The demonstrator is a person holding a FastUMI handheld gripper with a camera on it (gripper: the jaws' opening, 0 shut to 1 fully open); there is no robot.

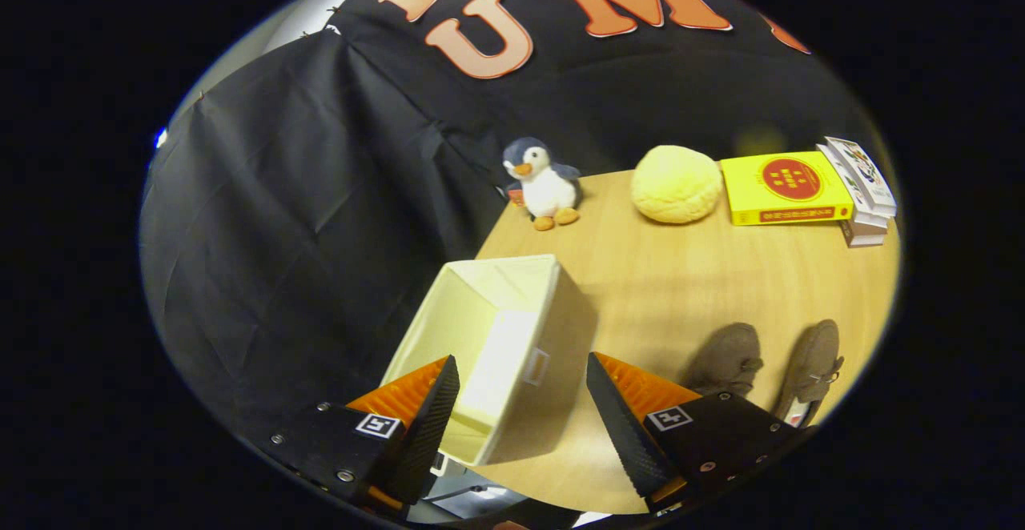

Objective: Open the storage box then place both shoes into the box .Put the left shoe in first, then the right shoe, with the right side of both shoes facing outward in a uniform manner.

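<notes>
A cream fabric storage box [524, 310] stands on the wooden table [681, 274] with its top open and its inside bare. My gripper [522, 371] hangs open above the box's near right wall, one finger over the box's inside and the other over the table beside it. Nothing is between the fingers. Two brown suede shoes lie side by side to the right of the box: one shoe [729, 358] just beyond my right finger, the other shoe [815, 366] farther right near the table's edge.
At the far side of the table sit a plush penguin [543, 183], a round yellow cushion [675, 183], a yellow book [786, 187] and a small stack of books [863, 190]. Black cloth hangs behind and left of the table.
</notes>
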